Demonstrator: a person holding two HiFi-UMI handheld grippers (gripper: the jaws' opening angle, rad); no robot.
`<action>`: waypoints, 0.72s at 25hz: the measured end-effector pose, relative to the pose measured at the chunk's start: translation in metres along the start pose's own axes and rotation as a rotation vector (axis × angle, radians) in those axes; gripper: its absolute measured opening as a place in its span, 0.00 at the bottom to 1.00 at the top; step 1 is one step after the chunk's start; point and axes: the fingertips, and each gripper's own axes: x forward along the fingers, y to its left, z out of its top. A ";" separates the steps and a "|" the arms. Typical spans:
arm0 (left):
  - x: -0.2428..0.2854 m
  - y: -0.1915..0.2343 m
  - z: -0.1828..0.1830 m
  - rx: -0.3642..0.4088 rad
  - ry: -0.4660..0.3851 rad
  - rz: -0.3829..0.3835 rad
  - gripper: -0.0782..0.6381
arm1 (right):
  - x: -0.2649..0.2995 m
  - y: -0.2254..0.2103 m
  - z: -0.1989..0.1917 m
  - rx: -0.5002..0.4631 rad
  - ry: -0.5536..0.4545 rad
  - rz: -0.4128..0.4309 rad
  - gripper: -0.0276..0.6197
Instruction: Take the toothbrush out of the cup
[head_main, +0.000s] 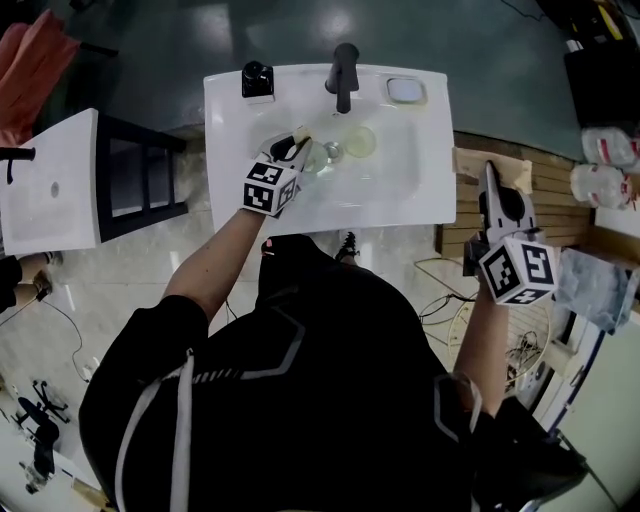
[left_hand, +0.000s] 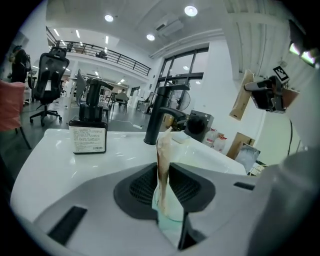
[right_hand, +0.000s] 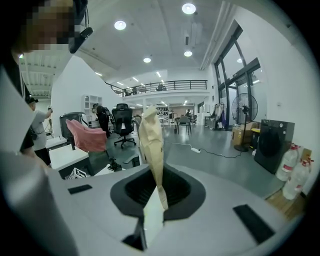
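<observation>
A clear, pale-green cup (head_main: 326, 156) stands in the white sink basin (head_main: 230, 120), left of the drain. My left gripper (head_main: 303, 146) reaches into the basin from the left. In the left gripper view the cup (left_hand: 168, 210) sits between the tan-taped fingers (left_hand: 163, 150) of the left gripper (left_hand: 166, 137), which close on its wall. I cannot make out the toothbrush in any view. My right gripper (head_main: 489, 178) hangs to the right of the sink, over the floor. In the right gripper view the right gripper (right_hand: 150, 114) is shut, its fingers together and holding nothing.
A black faucet (head_main: 343, 70) stands at the back of the sink, with a dark soap bottle (head_main: 257, 80) to its left and a white dish (head_main: 405, 90) to its right. A white cabinet (head_main: 50, 180) stands left; wooden boards (head_main: 545, 190) and cables lie right.
</observation>
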 end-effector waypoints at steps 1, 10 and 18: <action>0.001 -0.001 0.000 0.006 -0.002 0.003 0.20 | -0.001 -0.002 -0.001 0.003 0.000 -0.004 0.09; -0.012 -0.006 0.025 0.048 -0.034 0.044 0.16 | -0.010 -0.013 0.009 0.028 -0.050 0.010 0.09; -0.045 -0.014 0.075 0.097 -0.093 0.110 0.16 | -0.003 -0.016 0.023 0.063 -0.114 0.098 0.09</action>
